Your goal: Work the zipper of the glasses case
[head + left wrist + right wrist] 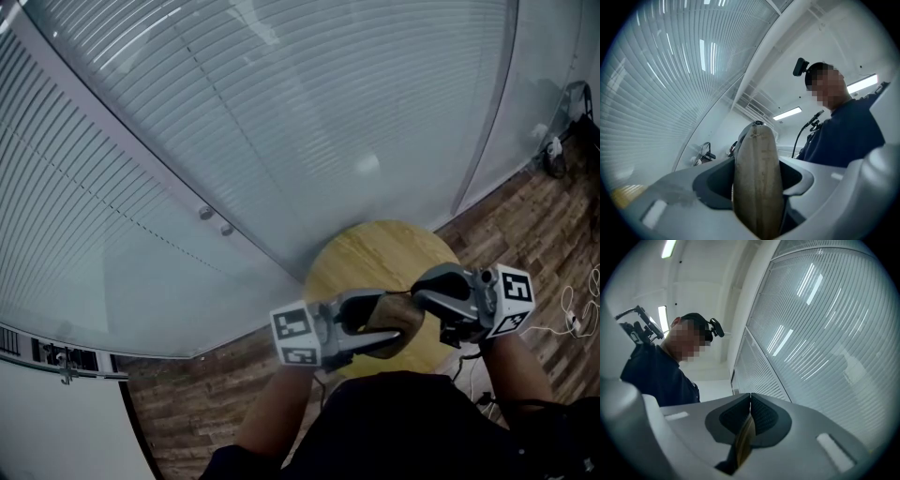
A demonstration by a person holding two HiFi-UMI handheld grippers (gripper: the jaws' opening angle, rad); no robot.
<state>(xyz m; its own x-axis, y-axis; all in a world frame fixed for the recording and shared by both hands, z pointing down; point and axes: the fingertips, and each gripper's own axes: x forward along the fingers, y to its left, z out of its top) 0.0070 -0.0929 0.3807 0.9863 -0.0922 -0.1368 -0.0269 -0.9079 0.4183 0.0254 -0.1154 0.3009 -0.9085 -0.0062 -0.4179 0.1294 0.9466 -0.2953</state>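
1. Head view: at lower centre, the left gripper [378, 324] and right gripper [424, 304] meet on a tan glasses case [396, 317] over a round, wood-grain bench [375, 253].
2. Left gripper view: smooth grey fingers [712, 180] clamp the case's rounded, fabric-textured end at bottom centre.
3. Right gripper view: ribbed fingers [764, 416] are closed together, pinching a thin tan strip [745, 442].

left tongs [382, 325] — gripping | right tongs [424, 298] — pinched shut | pointing at each other
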